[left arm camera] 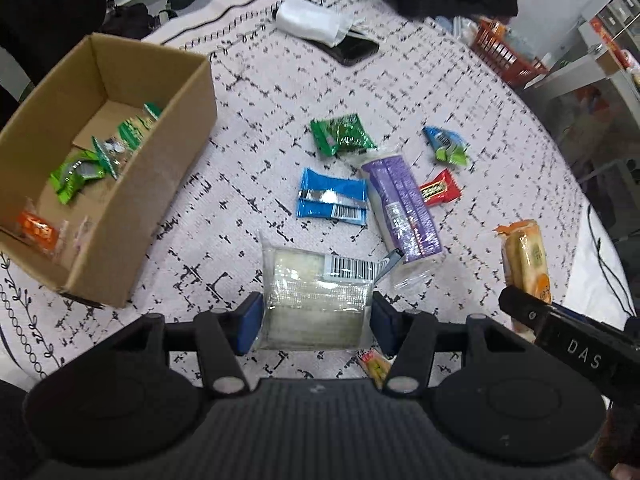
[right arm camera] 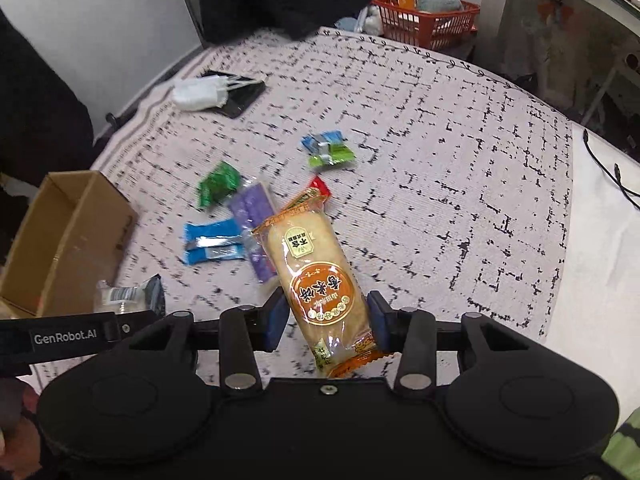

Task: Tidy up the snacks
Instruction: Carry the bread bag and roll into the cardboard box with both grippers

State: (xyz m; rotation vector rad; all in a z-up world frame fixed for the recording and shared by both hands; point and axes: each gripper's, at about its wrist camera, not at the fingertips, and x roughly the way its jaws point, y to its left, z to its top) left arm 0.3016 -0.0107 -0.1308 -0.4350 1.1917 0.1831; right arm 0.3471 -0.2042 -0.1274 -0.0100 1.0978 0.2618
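Note:
My left gripper (left arm camera: 316, 316) is shut on a clear pack of pale wafers (left arm camera: 316, 292) with a barcode, held above the table. My right gripper (right arm camera: 326, 316) is shut on an orange rice cracker pack (right arm camera: 316, 276), also seen in the left wrist view (left arm camera: 526, 260). An open cardboard box (left arm camera: 176, 160) at the left holds green and orange snacks (left arm camera: 80, 172). Loose on the cloth lie a purple pack (left arm camera: 400, 208), a blue wrapper (left arm camera: 332, 200), a green wrapper (left arm camera: 342, 134), a red candy (left arm camera: 440, 190) and a blue-green candy (left arm camera: 446, 146).
A phone (left arm camera: 354, 50) with a white cloth (left arm camera: 308, 20) on it lies at the far side of the patterned tablecloth (right arm camera: 440, 160). A red basket (right arm camera: 428, 20) stands beyond the table. A black cable (right arm camera: 616, 176) runs at the right edge.

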